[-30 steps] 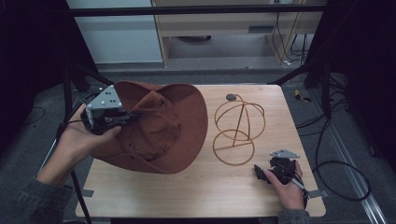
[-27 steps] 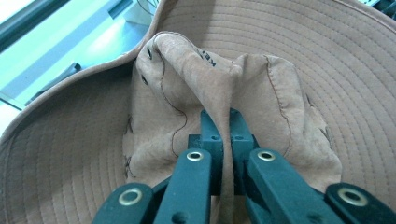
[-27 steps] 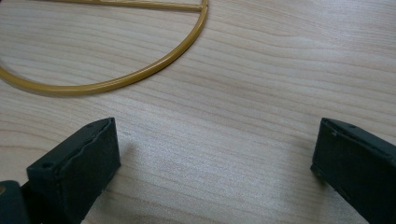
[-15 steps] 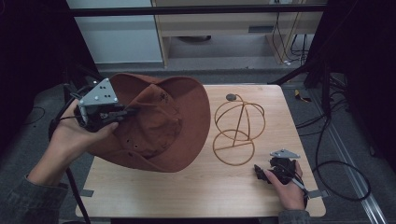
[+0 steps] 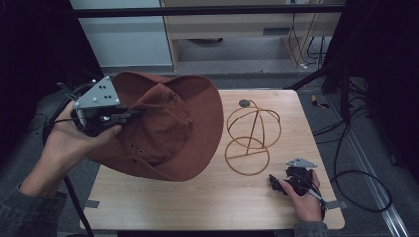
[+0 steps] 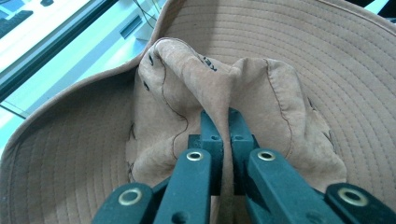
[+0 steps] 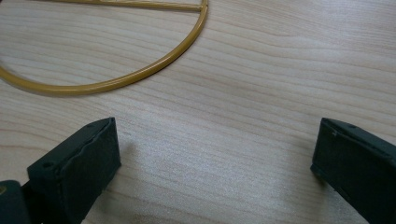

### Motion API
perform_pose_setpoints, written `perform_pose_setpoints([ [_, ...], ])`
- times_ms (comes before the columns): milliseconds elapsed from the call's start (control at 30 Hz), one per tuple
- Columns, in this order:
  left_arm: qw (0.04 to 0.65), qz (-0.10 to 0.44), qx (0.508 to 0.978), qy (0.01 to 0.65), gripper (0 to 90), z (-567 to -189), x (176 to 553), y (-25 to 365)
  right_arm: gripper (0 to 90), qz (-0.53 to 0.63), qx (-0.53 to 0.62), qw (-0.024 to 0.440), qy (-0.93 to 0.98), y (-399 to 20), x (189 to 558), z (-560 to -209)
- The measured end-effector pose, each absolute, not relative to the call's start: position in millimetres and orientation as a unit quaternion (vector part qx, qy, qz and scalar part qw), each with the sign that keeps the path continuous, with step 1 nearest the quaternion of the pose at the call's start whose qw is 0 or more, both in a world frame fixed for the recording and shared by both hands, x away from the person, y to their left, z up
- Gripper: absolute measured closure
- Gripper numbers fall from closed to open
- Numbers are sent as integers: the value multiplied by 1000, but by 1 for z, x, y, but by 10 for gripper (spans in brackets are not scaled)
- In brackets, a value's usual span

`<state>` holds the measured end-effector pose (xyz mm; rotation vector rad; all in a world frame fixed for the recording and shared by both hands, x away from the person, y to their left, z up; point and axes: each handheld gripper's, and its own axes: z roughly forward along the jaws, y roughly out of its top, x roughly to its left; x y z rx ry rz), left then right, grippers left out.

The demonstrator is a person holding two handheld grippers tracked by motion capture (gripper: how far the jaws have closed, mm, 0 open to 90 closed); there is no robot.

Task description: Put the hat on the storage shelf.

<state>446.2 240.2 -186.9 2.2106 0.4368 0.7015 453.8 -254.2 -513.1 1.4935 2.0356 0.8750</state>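
Note:
A brown wide-brimmed hat (image 5: 168,128) hangs tilted over the table's left half, its inside turned toward the camera. My left gripper (image 5: 136,112) is shut on a fold of the hat's crown (image 6: 224,93), and the cloth is pinched between the two black jaws in the left gripper view. A gold wire hat stand (image 5: 252,133) rests on the table to the right of the hat. Near the table's front right corner my right gripper (image 5: 274,182) lies low on the wood, jaws wide apart with nothing between them (image 7: 215,154). The stand's ring base (image 7: 116,79) curves just beyond those jaws.
The wooden table (image 5: 207,207) has bare surface along its front edge. A small dark round disc (image 5: 244,102) lies at the back beside the stand. Cables trail on the floor to the right, and cabinets stand behind the table.
My left hand has lifted the hat higher off the table, and the brim now hangs more steeply. The right hand has stayed where it was.

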Motion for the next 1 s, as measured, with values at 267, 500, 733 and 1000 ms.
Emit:
perform_pose_setpoints([
  [267, 381, 278, 866, 165, 886, -181, 444, 235, 10, 318, 544, 233, 741, -254, 454, -513],
  [500, 377, 278, 869, 157, 886, -176, 444, 227, 10, 319, 543, 232, 741, -254, 454, -513],
  [733, 376, 282, 870, 150, 886, -169, 447, 215, 10, 318, 542, 233, 742, -254, 454, -513],
  [1000, 371, 280, 876, 131, 885, -163, 450, 192, 10, 318, 544, 233, 741, -254, 454, -513],
])
